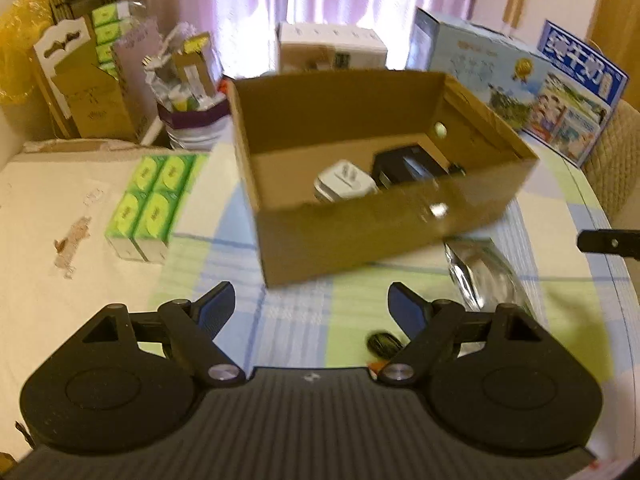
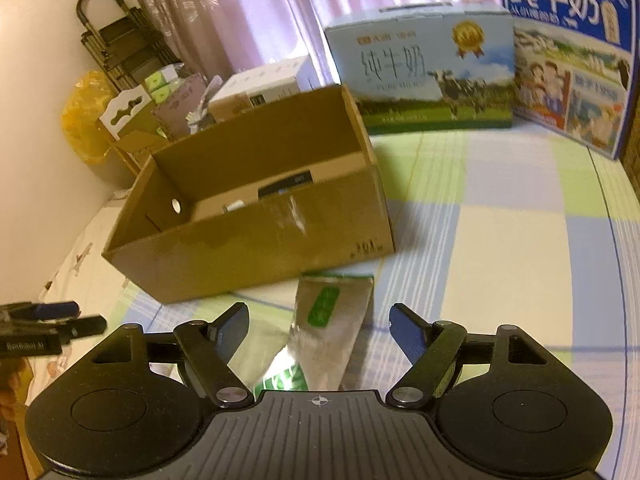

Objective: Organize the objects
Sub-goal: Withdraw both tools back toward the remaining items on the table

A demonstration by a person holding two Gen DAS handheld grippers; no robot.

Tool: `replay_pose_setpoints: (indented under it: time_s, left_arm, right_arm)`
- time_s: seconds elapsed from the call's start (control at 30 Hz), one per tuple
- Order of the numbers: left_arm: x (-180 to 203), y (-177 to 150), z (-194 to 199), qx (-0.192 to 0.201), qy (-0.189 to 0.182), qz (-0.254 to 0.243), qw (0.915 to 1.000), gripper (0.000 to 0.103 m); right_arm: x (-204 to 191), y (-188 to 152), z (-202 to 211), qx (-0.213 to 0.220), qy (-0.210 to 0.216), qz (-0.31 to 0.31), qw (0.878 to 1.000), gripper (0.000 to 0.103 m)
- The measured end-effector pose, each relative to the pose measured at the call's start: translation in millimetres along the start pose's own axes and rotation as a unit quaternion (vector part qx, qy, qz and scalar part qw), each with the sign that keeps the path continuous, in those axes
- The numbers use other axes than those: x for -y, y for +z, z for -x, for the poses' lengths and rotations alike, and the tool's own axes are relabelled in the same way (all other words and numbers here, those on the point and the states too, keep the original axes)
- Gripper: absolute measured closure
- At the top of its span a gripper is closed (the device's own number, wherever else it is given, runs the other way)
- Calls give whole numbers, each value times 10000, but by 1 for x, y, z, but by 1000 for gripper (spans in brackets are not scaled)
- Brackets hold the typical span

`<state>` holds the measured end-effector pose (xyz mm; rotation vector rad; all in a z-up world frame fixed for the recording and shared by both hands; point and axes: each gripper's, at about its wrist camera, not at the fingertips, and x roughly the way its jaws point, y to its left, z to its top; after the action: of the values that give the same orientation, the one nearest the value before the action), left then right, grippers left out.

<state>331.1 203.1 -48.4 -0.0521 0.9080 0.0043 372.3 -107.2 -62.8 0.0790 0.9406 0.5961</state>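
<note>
On the checked surface, mid-way in, cardboard box (image 1: 360, 216) holds a white adapter (image 1: 344, 186) and black charger (image 1: 404, 166); foil pouch (image 2: 328, 332) lies against its near side. Left gripper (image 1: 312, 308) and right gripper (image 2: 318, 328): jaws released, nothing gripped, pouch lying below the right pair.

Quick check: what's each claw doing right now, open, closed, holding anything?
Left claw: open, holding nothing.
Right claw: open, holding nothing; silver foil packet lies on the table beneath its gap.
</note>
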Motion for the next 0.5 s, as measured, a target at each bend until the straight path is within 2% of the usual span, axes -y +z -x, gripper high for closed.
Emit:
replay_pose_setpoints:
  time_s: [0.3, 0.5]
  left_arm:
    - [39, -40, -14, -389, -393, -354, 9978, 22]
    - [59, -49, -18, -371, -585, -611, 9957, 21]
  right_arm:
    - [15, -29, 8, -222, -142, -256, 9993, 28]
    - [29, -42, 13, -317, -277, -464, 9980, 28]
